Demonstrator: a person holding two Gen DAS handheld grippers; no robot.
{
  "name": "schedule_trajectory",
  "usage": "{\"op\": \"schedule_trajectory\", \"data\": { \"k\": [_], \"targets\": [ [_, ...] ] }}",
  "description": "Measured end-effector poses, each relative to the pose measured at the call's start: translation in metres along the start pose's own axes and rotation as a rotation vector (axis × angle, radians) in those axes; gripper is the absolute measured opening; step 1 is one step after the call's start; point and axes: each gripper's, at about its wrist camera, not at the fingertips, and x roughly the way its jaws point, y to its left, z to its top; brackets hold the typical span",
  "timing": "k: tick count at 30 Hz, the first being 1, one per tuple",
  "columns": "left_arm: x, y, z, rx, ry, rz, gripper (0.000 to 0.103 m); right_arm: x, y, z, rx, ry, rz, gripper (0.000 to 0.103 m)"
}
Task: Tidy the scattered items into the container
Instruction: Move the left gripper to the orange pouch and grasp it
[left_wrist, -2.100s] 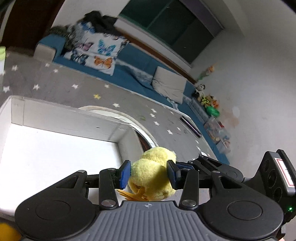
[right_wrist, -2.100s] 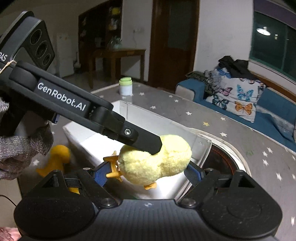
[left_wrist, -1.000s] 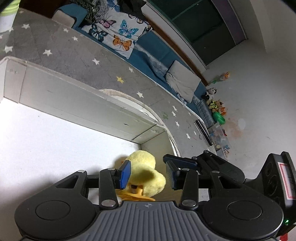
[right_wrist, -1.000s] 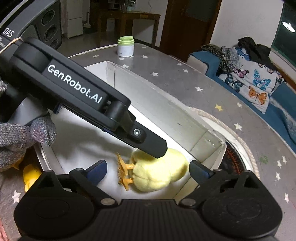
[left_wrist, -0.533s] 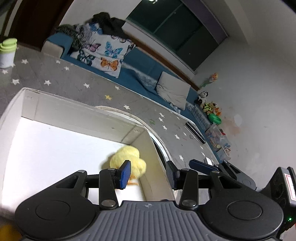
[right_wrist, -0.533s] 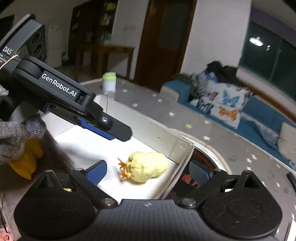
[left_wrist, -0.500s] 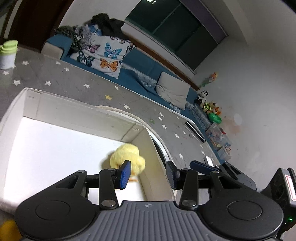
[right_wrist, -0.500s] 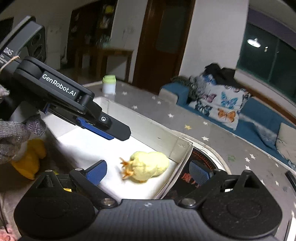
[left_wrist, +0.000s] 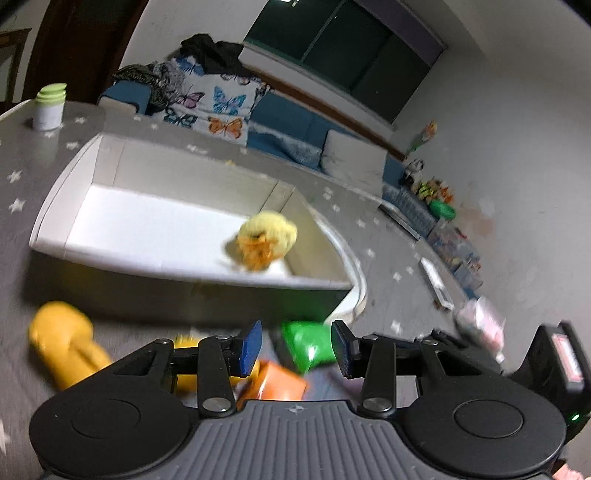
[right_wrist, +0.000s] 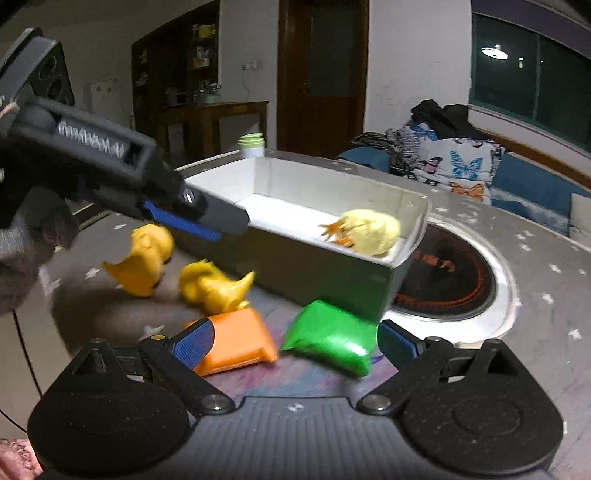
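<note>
The yellow plush chick (left_wrist: 266, 239) (right_wrist: 364, 230) lies inside the white box (left_wrist: 155, 269) (right_wrist: 332, 177), at its right end. My left gripper (left_wrist: 295, 347) is open and empty, back from the box over a green pouch (left_wrist: 308, 343) (right_wrist: 328, 338) and an orange pouch (left_wrist: 280, 382) (right_wrist: 236, 339). It shows at the left of the right wrist view (right_wrist: 195, 221). My right gripper (right_wrist: 295, 345) is open and empty, low over the two pouches. Two yellow rubber ducks (right_wrist: 146, 256) (right_wrist: 212, 284) lie on the table in front of the box.
A white jar with a green lid (left_wrist: 50, 107) (right_wrist: 251, 145) stands behind the box. A round black hotplate (right_wrist: 450, 273) is set in the starred grey table to the box's right. A sofa with butterfly cushions (right_wrist: 461, 162) is beyond.
My left gripper let go of the plush chick inside the box and pulled back and down. Both grippers have withdrawn toward the pouches and ducks in front of the box.
</note>
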Motion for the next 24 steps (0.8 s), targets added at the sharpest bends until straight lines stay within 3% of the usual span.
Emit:
{"op": "schedule_trajectory", "data": {
  "k": [6,15,24],
  "targets": [
    [0.0,0.003,-0.022,0.021,0.049,0.031,0.044,0.013,0.014,-0.01,-0.005,0.033,0.049,0.093],
    [0.009,0.009,-0.029,0.04,0.086,0.047,0.044,0.03,0.027,-0.016,-0.025,0.078,0.088,0.087],
    [0.019,0.01,-0.031,0.073,0.124,0.054,0.044,0.043,0.036,-0.02,-0.055,0.086,0.073,0.083]
  ]
}}
